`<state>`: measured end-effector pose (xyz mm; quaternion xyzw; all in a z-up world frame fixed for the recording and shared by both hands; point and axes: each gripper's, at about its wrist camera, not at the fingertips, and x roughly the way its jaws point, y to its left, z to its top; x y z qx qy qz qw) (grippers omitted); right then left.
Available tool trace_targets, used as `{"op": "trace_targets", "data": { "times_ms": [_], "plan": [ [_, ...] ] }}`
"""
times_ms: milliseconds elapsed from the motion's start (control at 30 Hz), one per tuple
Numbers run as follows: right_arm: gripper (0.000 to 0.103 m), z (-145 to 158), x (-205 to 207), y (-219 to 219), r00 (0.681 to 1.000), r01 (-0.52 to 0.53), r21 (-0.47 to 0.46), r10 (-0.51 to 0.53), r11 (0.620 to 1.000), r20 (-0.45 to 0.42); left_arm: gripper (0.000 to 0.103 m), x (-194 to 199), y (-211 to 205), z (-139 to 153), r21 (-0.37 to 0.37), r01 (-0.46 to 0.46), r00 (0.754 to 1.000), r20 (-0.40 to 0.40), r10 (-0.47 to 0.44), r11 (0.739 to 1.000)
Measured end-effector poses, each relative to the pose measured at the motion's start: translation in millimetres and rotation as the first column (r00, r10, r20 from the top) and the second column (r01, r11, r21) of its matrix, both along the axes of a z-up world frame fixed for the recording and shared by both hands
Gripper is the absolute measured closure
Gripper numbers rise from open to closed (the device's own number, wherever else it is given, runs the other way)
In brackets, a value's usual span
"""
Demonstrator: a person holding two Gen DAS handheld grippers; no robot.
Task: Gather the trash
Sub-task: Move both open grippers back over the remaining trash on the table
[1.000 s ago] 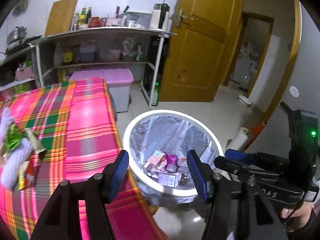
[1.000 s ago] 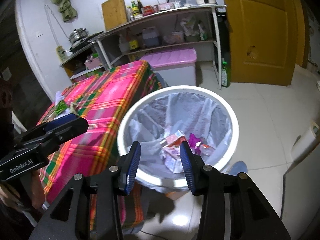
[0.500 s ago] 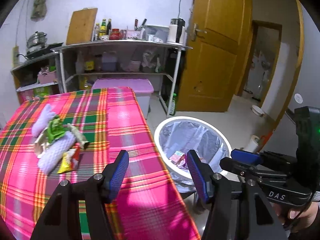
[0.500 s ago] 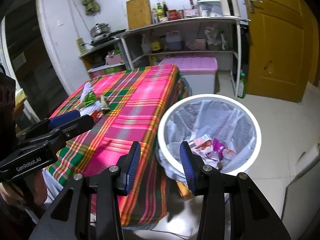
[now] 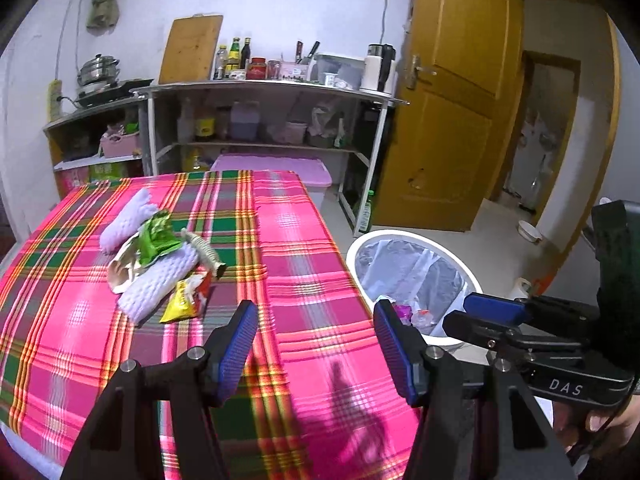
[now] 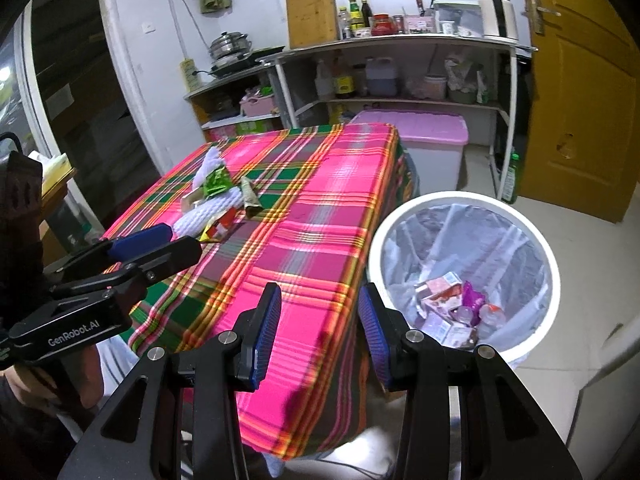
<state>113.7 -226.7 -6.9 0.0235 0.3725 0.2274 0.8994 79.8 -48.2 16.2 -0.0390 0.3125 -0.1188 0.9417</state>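
Left gripper [image 5: 312, 344] jaws wide, nothing between the blue pads [image 5: 236, 344], hovering over the near part of the table [image 5: 304, 248]. Right gripper [image 6: 318, 330] jaws also wide and empty, above the table's near corner, bin just to its right. In the left wrist view the right gripper shows at the right edge, held by a hand [image 5: 600, 424]; in the right wrist view the left gripper sits at the left, over the table edge.

Trash pile [image 5: 160, 264] lies on the plaid cloth, ahead and left of the left gripper, well apart from its pads: two white foam nets [image 5: 154, 288], a green wrapper [image 5: 156, 238] on top between them, a yellow-red packet [image 5: 186, 296] at the near end, a striped paper roll [image 5: 206, 252] on the right side, a brownish torn wrapper [image 5: 120, 268] on the left. Pieces touch or overlap.

Bin [image 6: 536, 236], white with a clear liner, stands on the floor just beside the table's right edge. Cartons [image 6: 438, 290] and a purple wrapper [image 6: 472, 300] lie at its bottom.

Behind the table: pink-lidded tub [image 6: 420, 126], metal shelf [image 5: 272, 88] with bottles, cutting board [image 5: 190, 48] leaning on the wall, kettle [image 5: 378, 68], steel pot [image 5: 98, 68]. Wooden door [image 5: 444, 120] on the right.
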Motion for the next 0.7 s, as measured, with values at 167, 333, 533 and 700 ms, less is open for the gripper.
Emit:
{"op": "trace_targets", "data": {
  "times_ms": [167,333,533,700],
  "plan": [
    [0.061,-2,3,11,1.000,-0.025,0.000,0.025,1.000,-0.008,0.043,2,14,-7,-0.008,-0.035,0.999,-0.014,0.035,0.999],
    [0.061,-2,6,19,0.999,-0.042,0.003,0.042,0.999,-0.010,0.043,5,26,-9,-0.011,-0.051,0.999,-0.018,0.051,0.999],
    [0.061,-2,13,32,0.997,-0.072,-0.005,0.072,0.997,-0.010,0.043,6,42,-9,0.015,-0.083,0.997,-0.008,0.083,0.996],
    [0.061,-3,27,43,0.995,-0.100,-0.008,0.100,0.995,-0.017,0.043,13,67,-12,0.027,-0.139,0.990,-0.014,0.140,0.990]
  ]
}}
